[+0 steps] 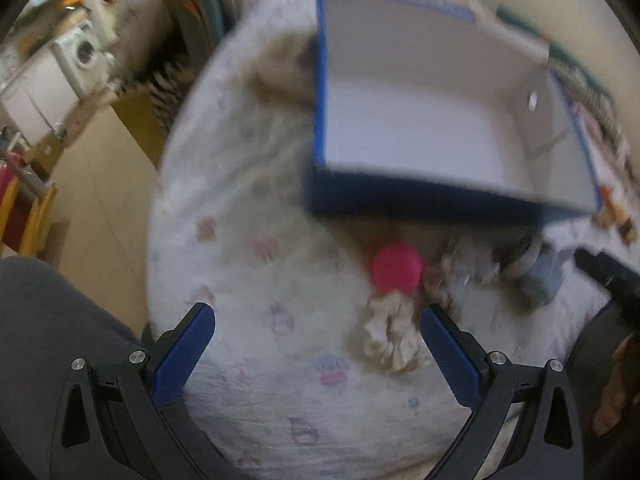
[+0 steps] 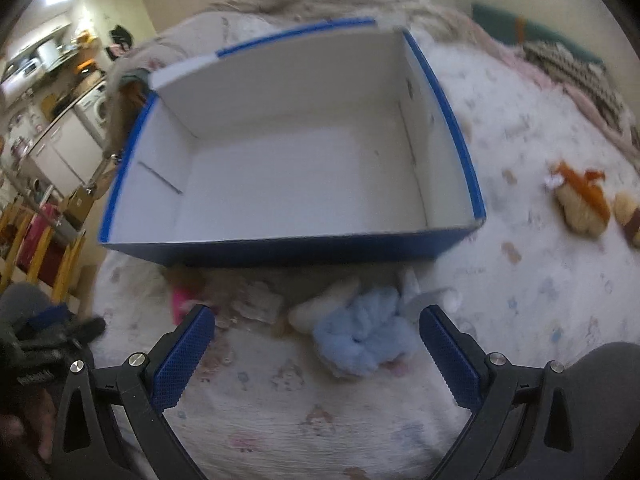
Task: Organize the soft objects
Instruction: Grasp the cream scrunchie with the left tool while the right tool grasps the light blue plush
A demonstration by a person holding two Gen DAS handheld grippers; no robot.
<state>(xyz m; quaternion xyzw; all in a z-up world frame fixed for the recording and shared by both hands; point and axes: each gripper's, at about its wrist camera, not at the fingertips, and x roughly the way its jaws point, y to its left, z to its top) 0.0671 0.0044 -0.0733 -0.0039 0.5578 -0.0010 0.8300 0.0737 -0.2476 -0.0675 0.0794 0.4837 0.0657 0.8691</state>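
I see the soft things bunched on the bedspread [image 2: 520,280] just before the near wall of the blue box [image 2: 280,246], whose white inside holds nothing. A light blue scrunchie [image 2: 360,340] lies between my right gripper [image 2: 316,340] fingers, whose jaws stand wide apart, touching nothing. My left gripper [image 1: 318,340] is likewise spread wide and holds nothing; a beige scrunchie [image 1: 390,340] sits just inside its right finger, a pink ball [image 1: 396,266] beyond it, close to the box. An orange-and-tan plush toy [image 2: 582,204] lies well apart, toward the bedspread's right edge.
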